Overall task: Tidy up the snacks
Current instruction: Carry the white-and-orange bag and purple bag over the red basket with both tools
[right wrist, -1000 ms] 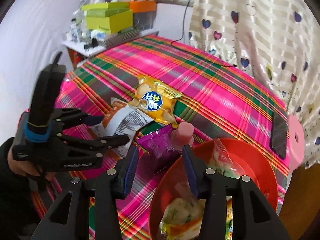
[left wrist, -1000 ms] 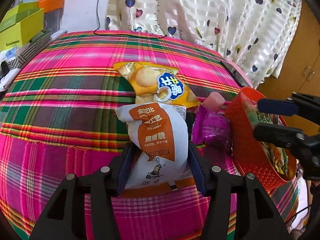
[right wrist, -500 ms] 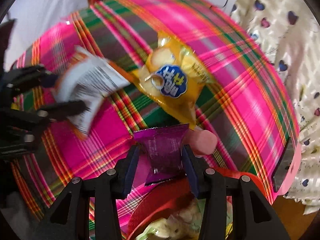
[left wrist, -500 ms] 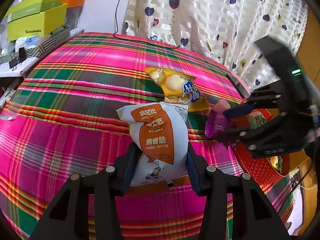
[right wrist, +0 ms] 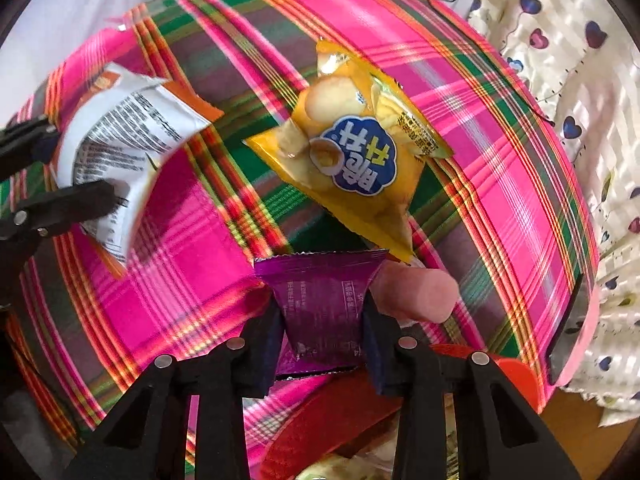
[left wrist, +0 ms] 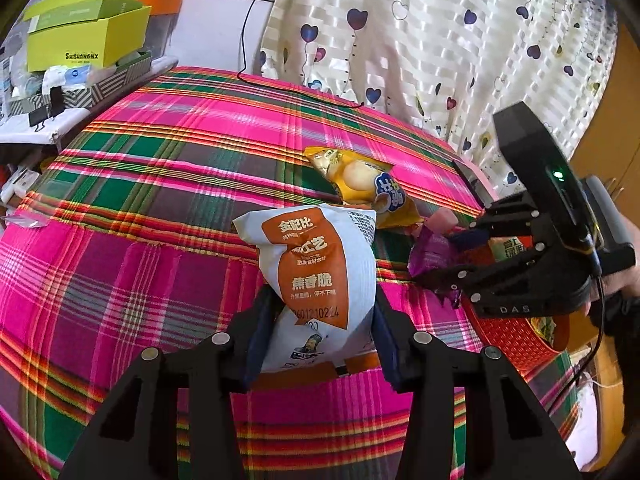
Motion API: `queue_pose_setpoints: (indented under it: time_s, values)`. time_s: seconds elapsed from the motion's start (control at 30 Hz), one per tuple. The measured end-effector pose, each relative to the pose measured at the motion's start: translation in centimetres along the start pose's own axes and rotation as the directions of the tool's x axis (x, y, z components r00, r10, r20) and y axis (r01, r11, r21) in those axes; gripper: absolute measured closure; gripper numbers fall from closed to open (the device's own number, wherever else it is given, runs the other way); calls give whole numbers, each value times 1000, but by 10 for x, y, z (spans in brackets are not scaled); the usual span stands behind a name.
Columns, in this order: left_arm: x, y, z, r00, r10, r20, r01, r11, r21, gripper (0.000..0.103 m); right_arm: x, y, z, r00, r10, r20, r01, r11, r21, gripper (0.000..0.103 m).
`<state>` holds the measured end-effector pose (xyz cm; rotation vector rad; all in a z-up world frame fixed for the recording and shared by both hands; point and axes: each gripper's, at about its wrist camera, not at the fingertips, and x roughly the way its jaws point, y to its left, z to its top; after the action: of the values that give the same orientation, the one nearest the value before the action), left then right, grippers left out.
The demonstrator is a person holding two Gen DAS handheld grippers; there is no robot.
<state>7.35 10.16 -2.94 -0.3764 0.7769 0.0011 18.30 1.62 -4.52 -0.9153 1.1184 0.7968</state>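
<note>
The purple packet (right wrist: pixel 326 310) is pinched in the right tongs (right wrist: pixel 323 344), whose jaws have just closed onto it; its lower edge hides behind them, just above the red basket (right wrist: pixel 332 420). The left tongs (left wrist: pixel 316 344) grip the white-and-orange bag (left wrist: pixel 316 280), now lifted off the plaid surface (left wrist: pixel 160 184). The yellow bag (right wrist: pixel 352 152) lies flat.

1. Your red basket (right wrist: pixel 320 432) is cut off at the bottom edge; its contents are unreadable.
2. The white-and-orange bag (right wrist: pixel 120 148) is motion-blurred in your right view.
3. The pink piece (left wrist: pixel 442 216) is mostly hidden.
</note>
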Motion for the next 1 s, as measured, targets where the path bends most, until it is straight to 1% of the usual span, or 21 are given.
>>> queue_pose_setpoints:
  time_s: [0.1, 0.2, 0.33, 0.43, 0.5, 0.6, 0.8, 0.9, 1.0]
  values:
    - [-5, -1, -1, 1000, 3, 9, -3, 1000, -4, 55, -11, 5, -4, 998, 14, 61, -16, 999, 36, 70]
    - [-13, -3, -3, 1000, 5, 18, -5, 1000, -7, 55, -28, 9, -13, 987, 40, 154, -55, 994, 93, 70]
    - [-24, -9, -7, 999, 8, 31, -8, 1000, -7, 55, -48, 13, -31, 964, 38, 264, -91, 977, 192, 70]
    - [-31, -16, -10, 999, 1, 37, -1, 1000, -2, 55, -61, 20, -51, 940, 50, 336, -142, 956, 255, 70]
    - [-36, -23, -12, 999, -5, 42, 5, 1000, 7, 55, -62, 22, -59, 932, 50, 358, -158, 947, 279, 70]
    - [-45, -34, -13, 999, -9, 53, 8, 1000, 20, 55, -75, 33, -77, 912, 55, 406, -192, 933, 304, 70]
    - [-62, -57, -12, 996, -19, 85, 15, 998, 53, 55, -105, 39, -100, 872, 12, 489, -201, 920, 335, 70]
    - [-67, -67, -11, 995, -24, 95, 18, 997, 69, 55, -116, 37, -110, 857, 1, 515, -213, 911, 353, 70]
    - [-72, -75, -12, 994, -27, 102, 19, 996, 84, 55, -122, 38, -119, 847, -6, 531, -224, 902, 368, 70]
